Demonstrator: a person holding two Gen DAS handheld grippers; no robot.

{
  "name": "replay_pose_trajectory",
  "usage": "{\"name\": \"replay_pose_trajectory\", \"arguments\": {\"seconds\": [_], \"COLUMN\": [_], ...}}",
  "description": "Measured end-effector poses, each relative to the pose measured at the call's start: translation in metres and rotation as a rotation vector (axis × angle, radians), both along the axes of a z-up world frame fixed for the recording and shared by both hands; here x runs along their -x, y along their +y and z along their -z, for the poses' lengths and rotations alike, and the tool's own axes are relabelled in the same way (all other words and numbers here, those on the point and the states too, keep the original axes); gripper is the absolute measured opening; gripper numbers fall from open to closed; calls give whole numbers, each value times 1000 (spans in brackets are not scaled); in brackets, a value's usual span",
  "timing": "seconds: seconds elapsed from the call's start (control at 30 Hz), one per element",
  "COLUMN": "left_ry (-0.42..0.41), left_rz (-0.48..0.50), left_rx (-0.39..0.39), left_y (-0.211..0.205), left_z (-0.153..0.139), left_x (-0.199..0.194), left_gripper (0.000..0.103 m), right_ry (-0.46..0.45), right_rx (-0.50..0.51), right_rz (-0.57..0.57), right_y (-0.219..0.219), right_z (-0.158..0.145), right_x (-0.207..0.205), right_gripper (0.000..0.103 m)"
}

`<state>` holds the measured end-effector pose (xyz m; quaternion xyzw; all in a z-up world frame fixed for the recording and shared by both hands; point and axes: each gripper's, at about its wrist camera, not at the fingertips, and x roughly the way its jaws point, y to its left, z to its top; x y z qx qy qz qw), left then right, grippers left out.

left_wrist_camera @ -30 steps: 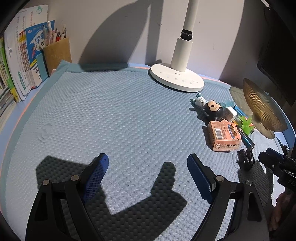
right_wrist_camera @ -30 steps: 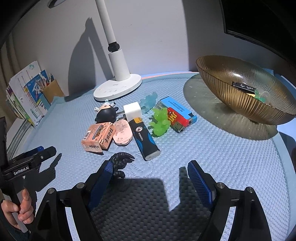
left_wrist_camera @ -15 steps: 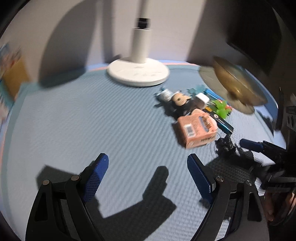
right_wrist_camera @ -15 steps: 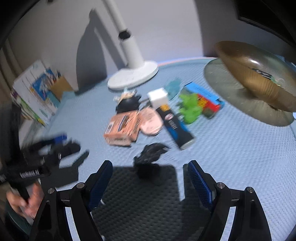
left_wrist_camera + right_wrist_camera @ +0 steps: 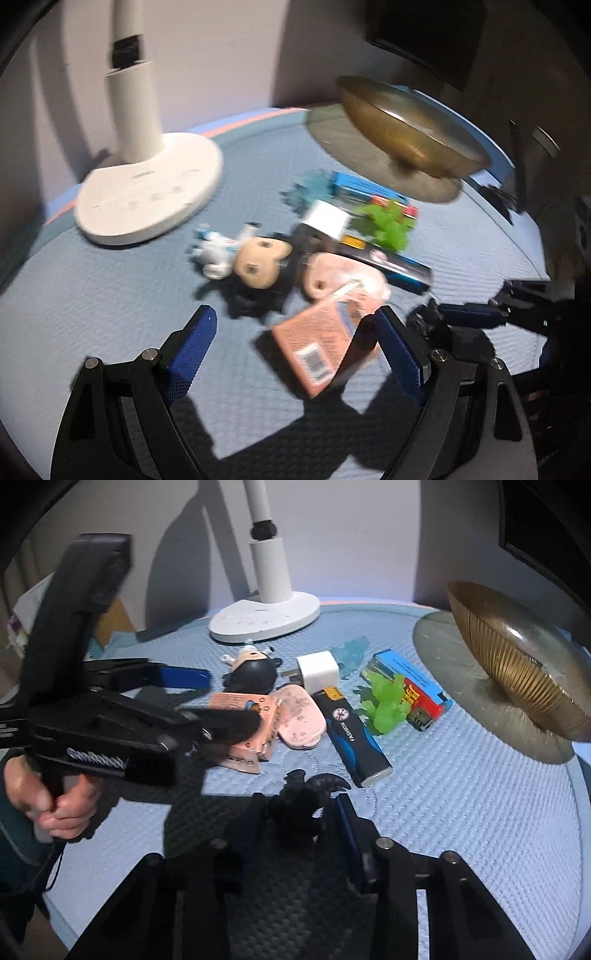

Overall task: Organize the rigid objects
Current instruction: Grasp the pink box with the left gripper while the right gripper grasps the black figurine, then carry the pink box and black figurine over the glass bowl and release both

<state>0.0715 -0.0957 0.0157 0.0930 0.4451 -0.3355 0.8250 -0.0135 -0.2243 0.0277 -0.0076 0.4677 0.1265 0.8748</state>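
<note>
A small black toy figure (image 5: 299,805) stands on the blue mat near my right gripper's camera. My right gripper (image 5: 301,814) is closing its jaws on it, and both pads sit against its sides. An orange cardboard box (image 5: 317,347) lies tilted between the wide-apart blue pads of my left gripper (image 5: 295,354), which is open and not pressing it. In the right wrist view the left gripper (image 5: 229,698) reaches in from the left around the same box (image 5: 251,716). The gold ribbed bowl (image 5: 517,657) stands at the right.
Beyond the box lie a pink oval piece (image 5: 299,720), a dark blue lighter (image 5: 354,738), a white charger (image 5: 317,668), a green toy (image 5: 388,705), a blue-red pack (image 5: 410,686) and a black doll (image 5: 255,668). A white lamp base (image 5: 266,616) stands behind them.
My left gripper swung right across the mat and now straddles the orange box. My right gripper's jaws came together around the black figure.
</note>
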Motion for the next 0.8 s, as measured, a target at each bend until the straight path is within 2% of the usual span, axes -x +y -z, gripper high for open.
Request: {"name": "replay_pose_trajectory", "arguments": {"seconds": [0.13, 0.2, 0.27, 0.33, 0.47, 0.5, 0.57, 0.6, 0.63, 0.73, 0.8], "left_ry": [31, 58, 113, 124, 26, 38, 40, 31, 16, 14, -20], "left_rz": [110, 154, 212, 222, 141, 154, 199, 239, 269, 315, 317], "left_rx": [-14, -1, 40, 54, -7, -6, -12, -37, -73, -106, -118], "left_y": [-17, -20, -18, -16, -14, -19, -29, -38, -47, -57, -60], "left_z": [6, 3, 0, -4, -12, -12, -11, -9, -5, 3, 6], "left_x": [25, 39, 50, 59, 52, 46, 40, 41, 42, 46, 56], "left_gripper": [84, 78, 78, 78, 78, 78, 78, 78, 78, 78, 75], "right_ry": [-29, -38, -58, -64, -26, -8, 12, 18, 6, -9, -3], "right_rx": [-5, -17, -5, -15, -78, -123, -207, -231, -227, -207, -181], "right_rz": [-31, -33, -24, -38, -28, -15, -1, 8, 28, 38, 31], "right_y": [-8, -16, -26, -36, -58, -64, -72, -74, -76, -74, -69], "right_z": [-9, -14, -19, -21, -16, -14, -13, -12, -13, -14, -11], "right_x": [15, 21, 28, 35, 39, 38, 33, 31, 30, 26, 19], "right_gripper": [33, 33, 33, 33, 34, 36, 47, 63, 69, 69, 69]}}
